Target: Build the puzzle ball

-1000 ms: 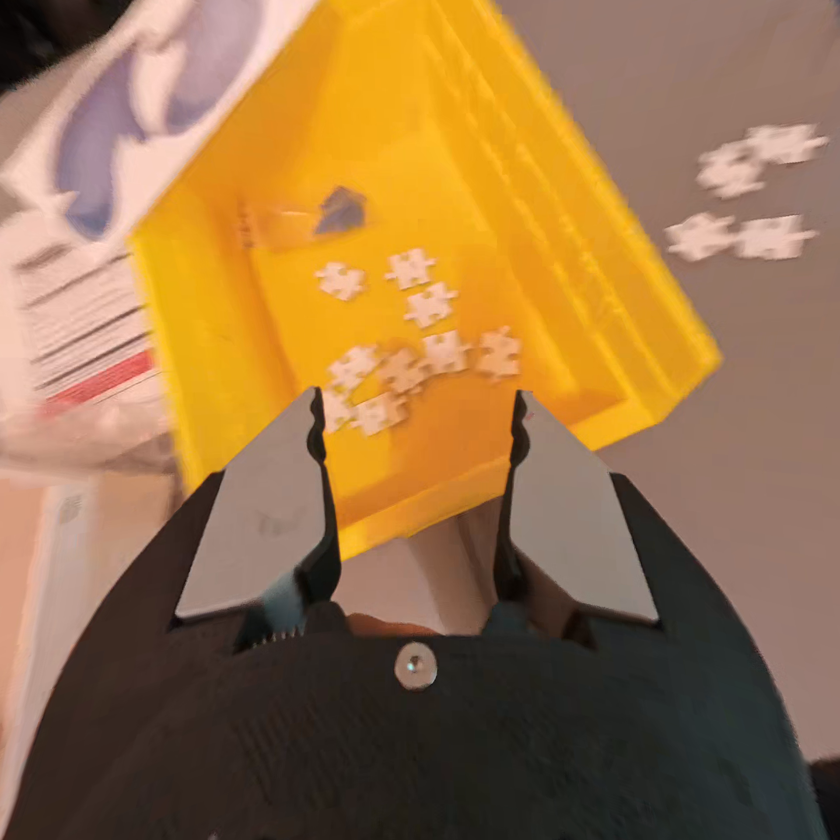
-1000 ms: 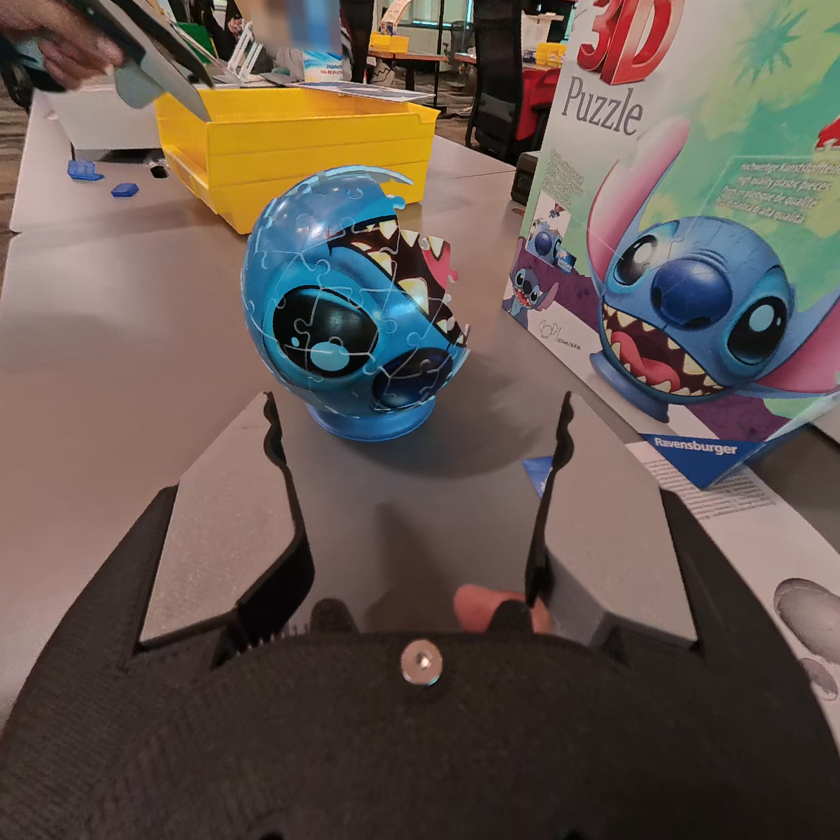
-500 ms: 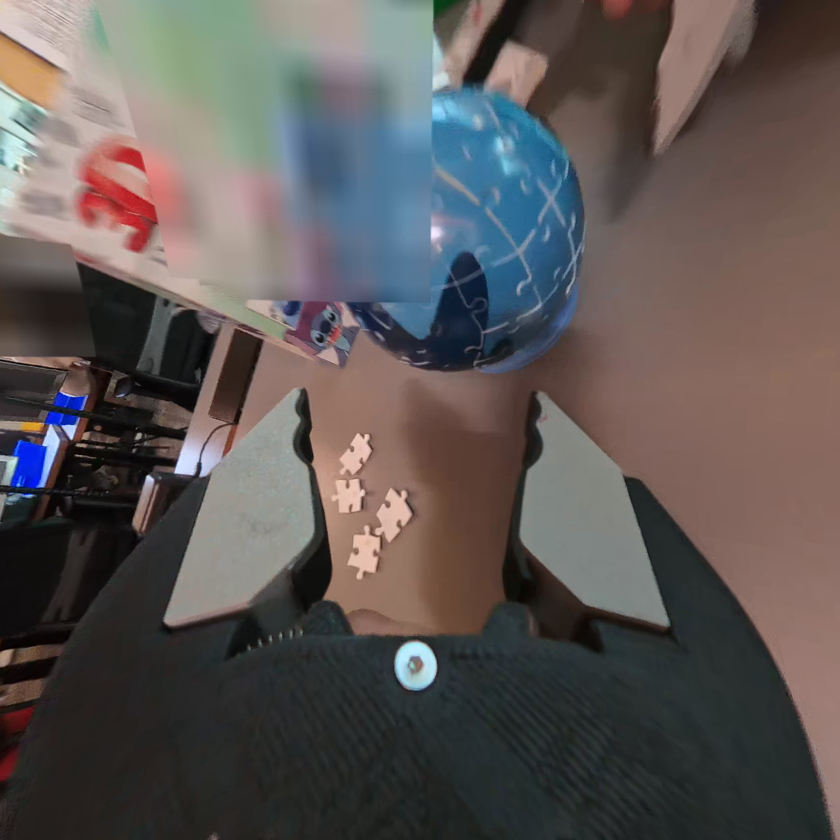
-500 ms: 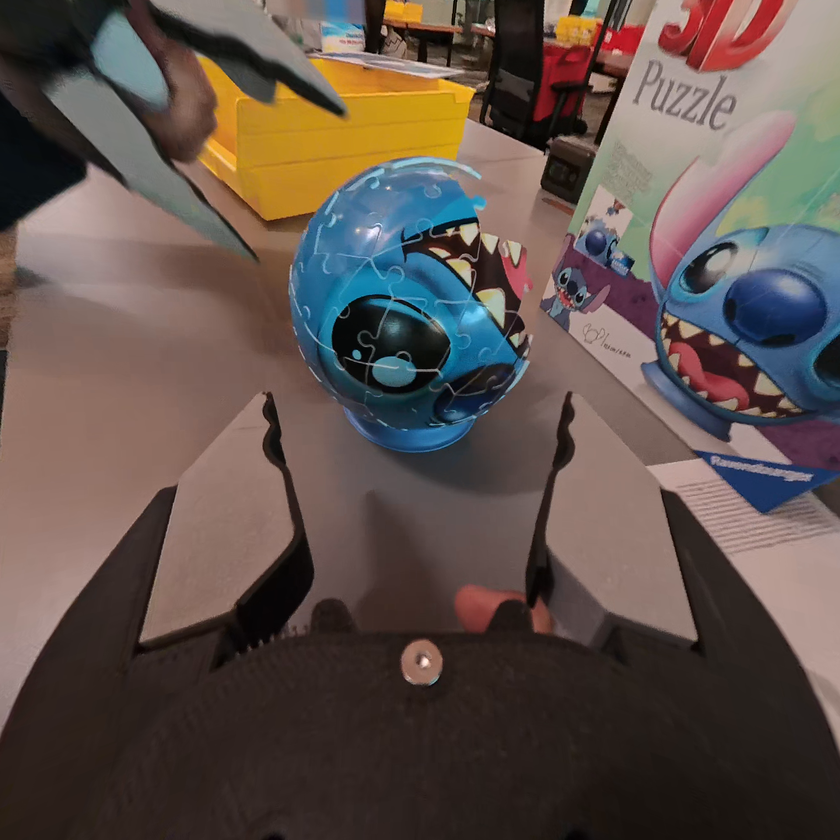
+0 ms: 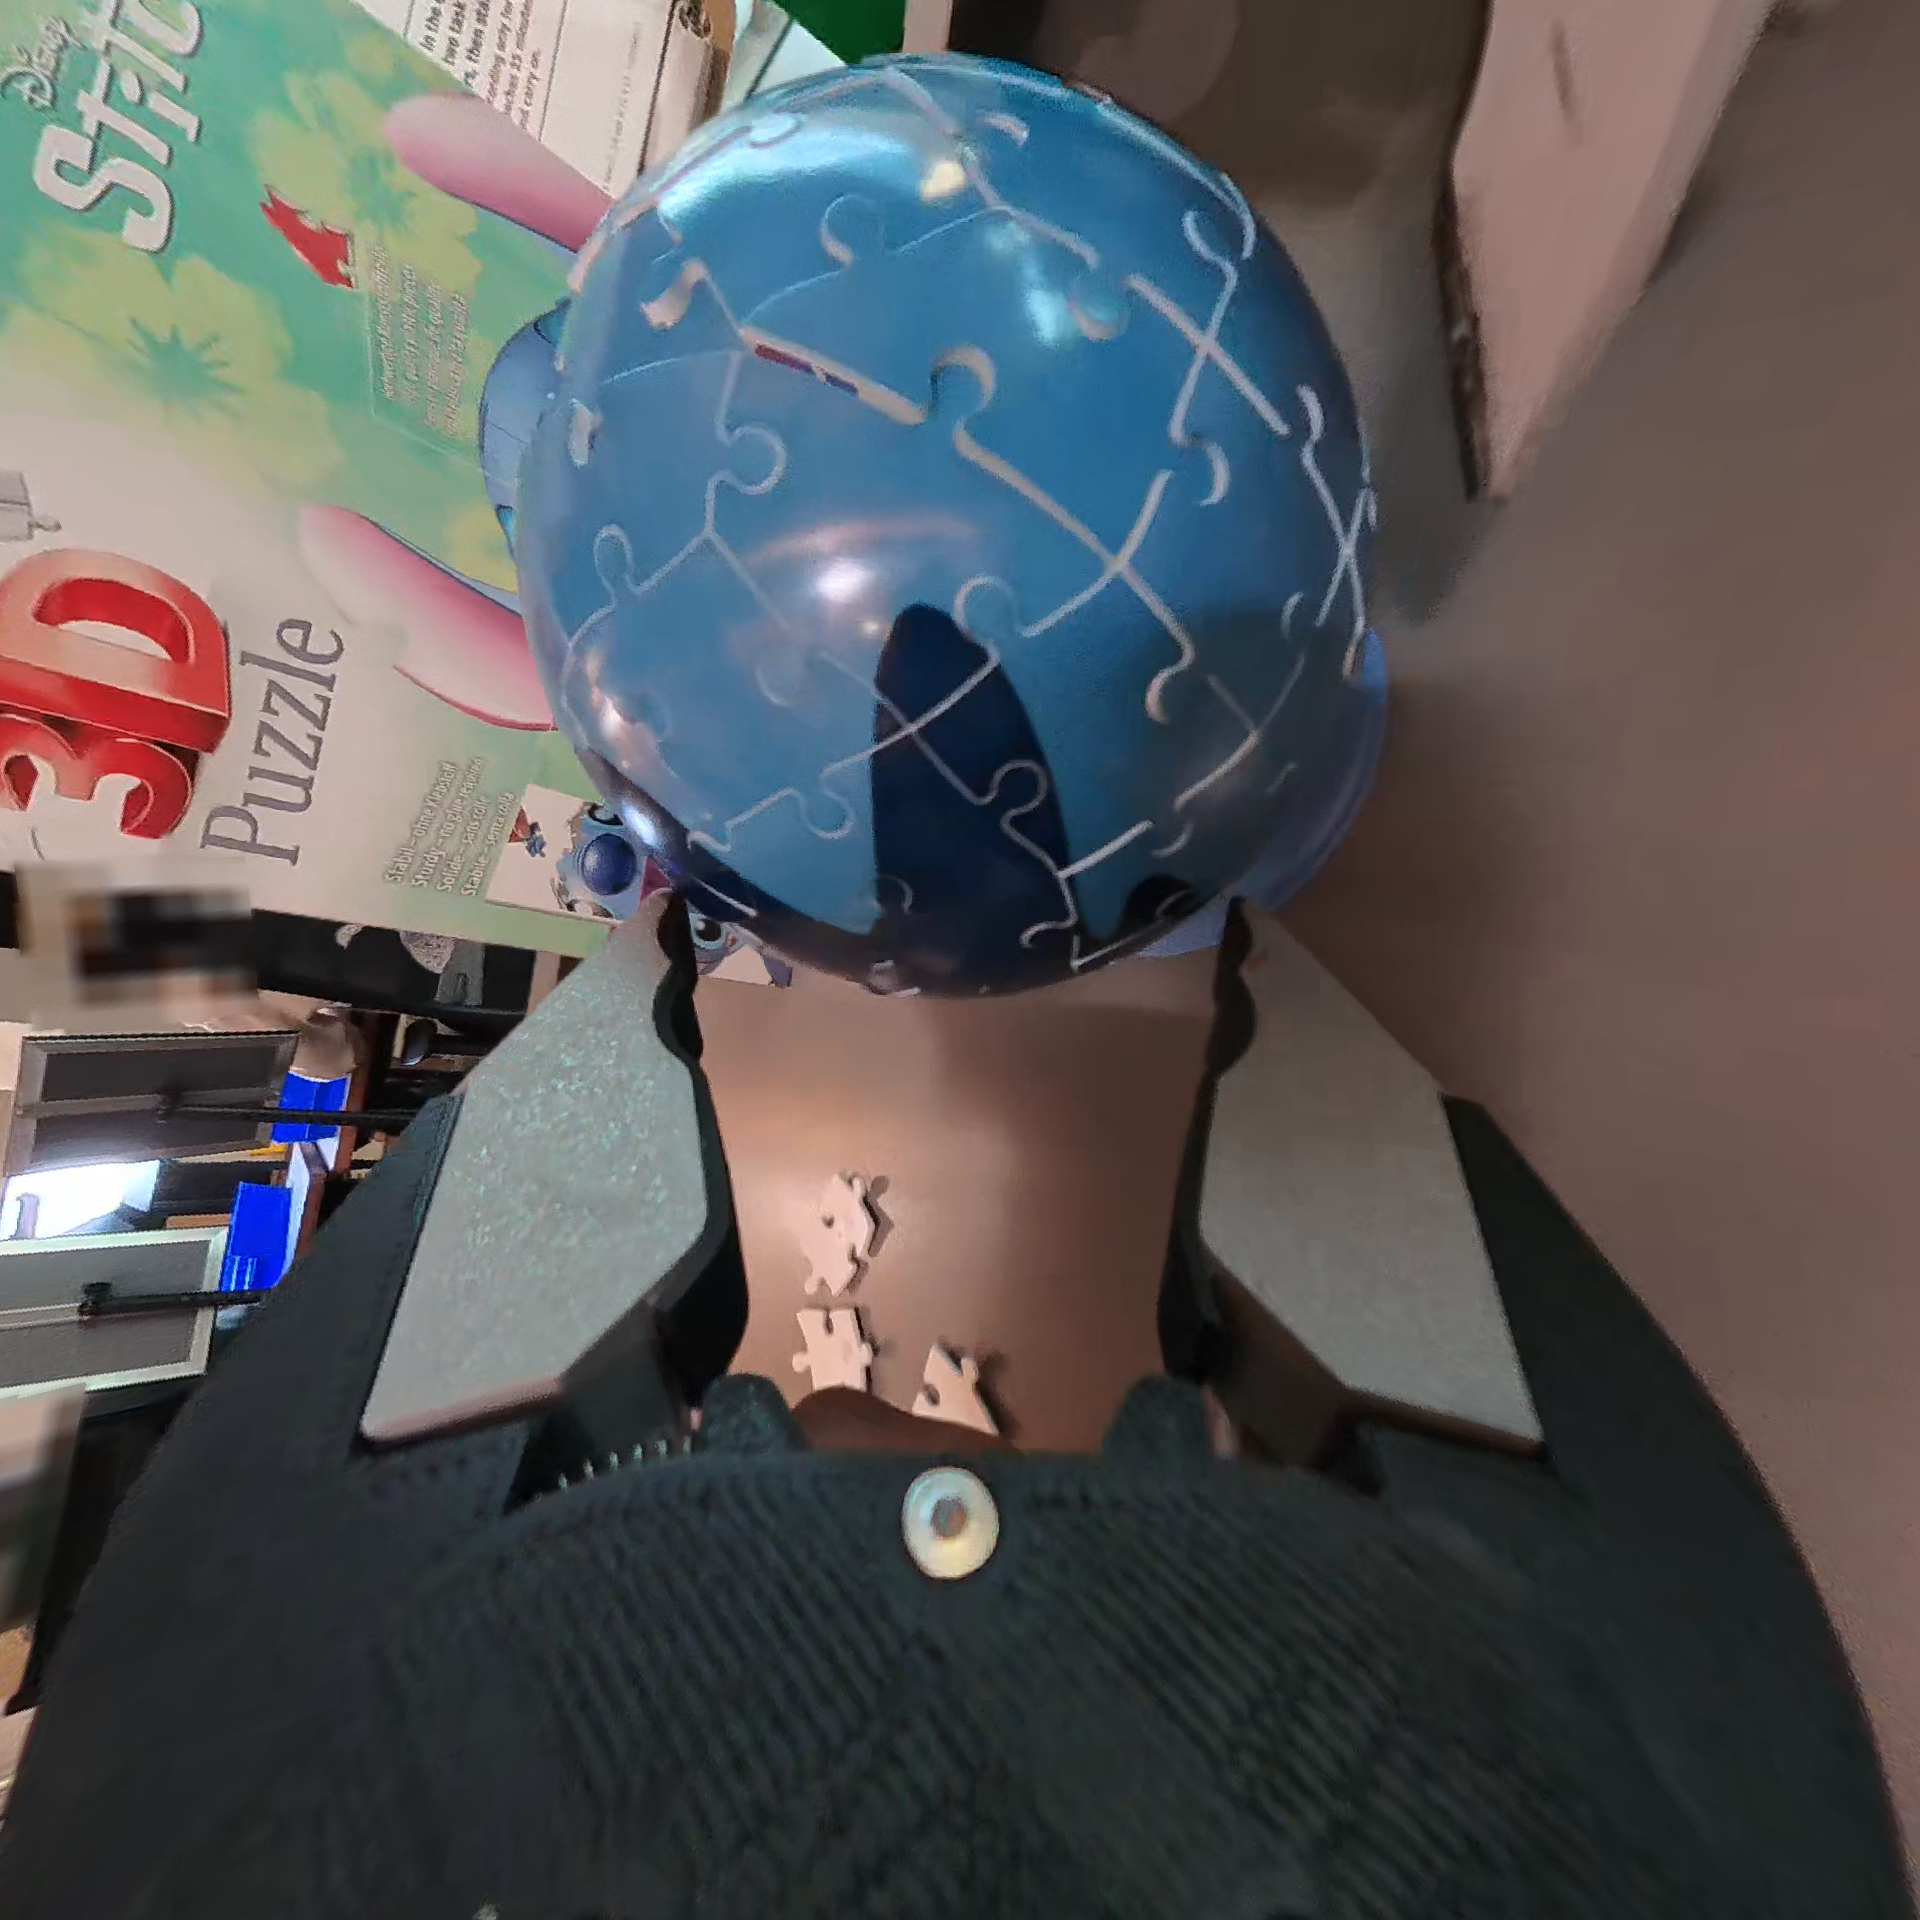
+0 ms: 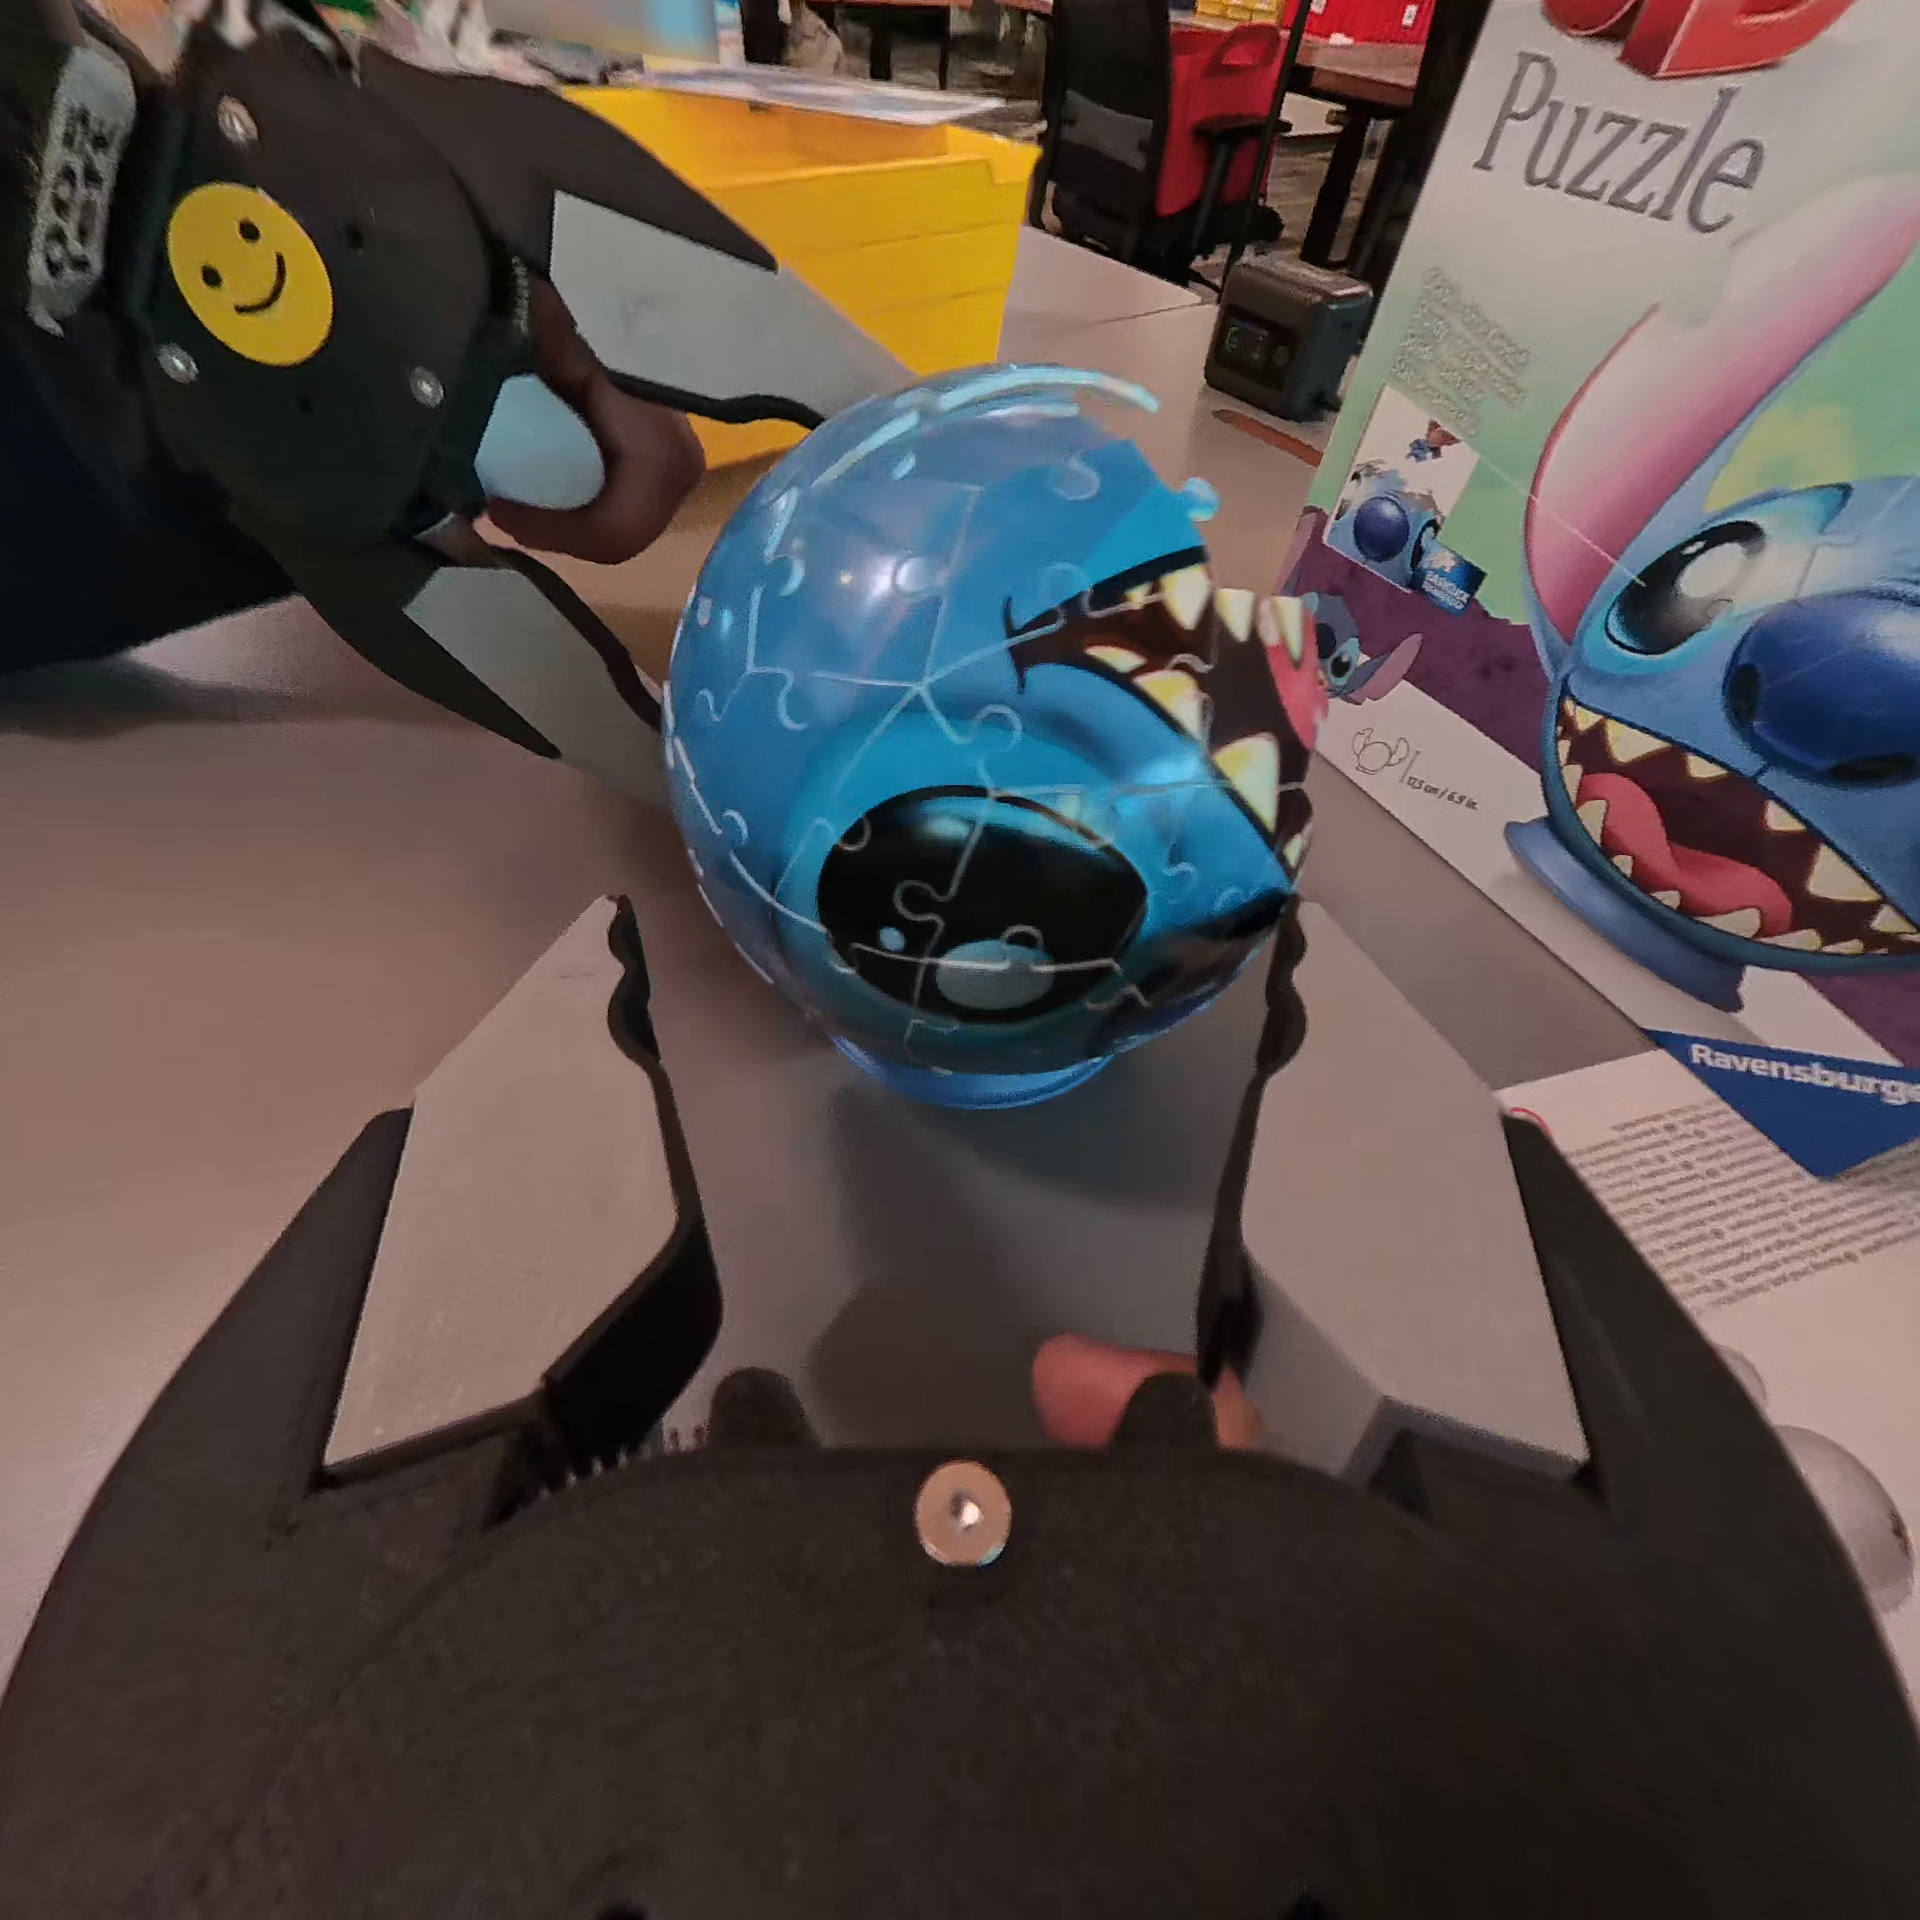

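On table: puzzle ball (image 6: 977, 727) | yellow bin (image 6: 873, 197) contents unseen | both grippers spread

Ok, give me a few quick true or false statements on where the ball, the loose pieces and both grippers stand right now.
1. Both grippers are open. True: left gripper, right gripper.
2. The right gripper holds a piece. False: it holds nothing.
3. The ball sits on its blue stand. True.
4. The ball is complete. False: a gap shows at the top.
5. Loose pieces lie in the yellow bin. False: they lie on the table.
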Available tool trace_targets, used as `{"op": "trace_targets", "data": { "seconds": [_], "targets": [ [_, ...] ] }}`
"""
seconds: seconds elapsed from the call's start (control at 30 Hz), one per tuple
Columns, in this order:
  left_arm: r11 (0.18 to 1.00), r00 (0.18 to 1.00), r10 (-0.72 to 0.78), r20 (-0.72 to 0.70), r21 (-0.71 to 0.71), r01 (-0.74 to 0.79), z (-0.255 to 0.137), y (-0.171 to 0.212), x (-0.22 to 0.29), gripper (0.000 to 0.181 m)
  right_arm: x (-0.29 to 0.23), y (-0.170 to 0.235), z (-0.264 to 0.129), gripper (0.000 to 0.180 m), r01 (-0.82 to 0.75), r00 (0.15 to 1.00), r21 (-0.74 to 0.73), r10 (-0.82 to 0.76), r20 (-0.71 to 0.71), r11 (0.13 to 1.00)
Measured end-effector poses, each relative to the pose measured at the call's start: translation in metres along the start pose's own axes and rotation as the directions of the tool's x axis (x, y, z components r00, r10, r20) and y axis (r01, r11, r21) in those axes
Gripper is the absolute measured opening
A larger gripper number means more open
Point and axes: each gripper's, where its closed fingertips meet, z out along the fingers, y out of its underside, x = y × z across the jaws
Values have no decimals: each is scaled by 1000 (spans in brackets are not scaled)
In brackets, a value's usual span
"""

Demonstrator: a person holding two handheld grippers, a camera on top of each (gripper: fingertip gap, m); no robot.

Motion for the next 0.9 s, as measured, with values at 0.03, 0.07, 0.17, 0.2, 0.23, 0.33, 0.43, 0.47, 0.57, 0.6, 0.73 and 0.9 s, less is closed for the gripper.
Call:
{"op": "trace_targets", "data": {
  "seconds": [0.03, 0.07, 0.17, 0.2, 0.23, 0.33, 0.43, 0.47, 0.57, 0.6, 0.73, 0.9],
  "targets": [
    [1000, 1000, -3, 9, 2, 3, 1, -1, 0, 100, 0, 1, 2, 117, 22, 1000, -12, -22, -20, 1000],
    [1000, 1000, -3, 21, 4, 3, 2, -2, -1, 99, 2, 2, 3, 116, 38, 998, -21, -38, -43, 999],
    [1000, 999, 1, 49, 13, -2, 2, -7, -1, 98, 9, 3, 7, 116, 44, 995, -41, -48, -90, 998],
    [1000, 999, -4, 44, 16, 4, 2, -9, -1, 98, 11, 3, 9, 117, 39, 995, -43, -43, -93, 998],
    [1000, 999, -17, 32, 15, 17, 1, -9, -1, 97, 12, 2, 10, 117, 32, 995, -44, -36, -89, 999],
    [998, 997, -66, -27, 12, 66, -2, -11, -1, 97, 12, 1, 12, 117, -19, 999, -44, 18, -34, 999],
    [994, 992, -101, -73, 25, 103, -6, -17, -6, 96, 11, -8, 10, 117, -66, 998, -9, 66, 20, 998],
    [994, 991, -106, -81, 25, 108, -8, -21, -9, 96, 12, -14, 9, 117, -74, 997, 8, 74, 30, 997],
    [995, 989, -100, -110, 9, 101, -14, -28, -22, 96, 15, -27, 5, 117, -121, 991, 47, 118, 60, 992],
    [995, 986, -101, -132, -6, 102, -15, -29, -24, 96, 16, -28, 5, 118, -148, 987, 51, 144, 74, 988],
    [996, 976, -87, -200, -47, 79, -15, -28, -24, 95, 17, -22, 8, 118, -259, 957, 33, 252, 146, 965],
    [995, 967, -88, -240, -58, 76, -20, -39, -32, 94, 18, -28, 3, 118, -337, 923, 50, 320, 213, 940]
  ]
}}
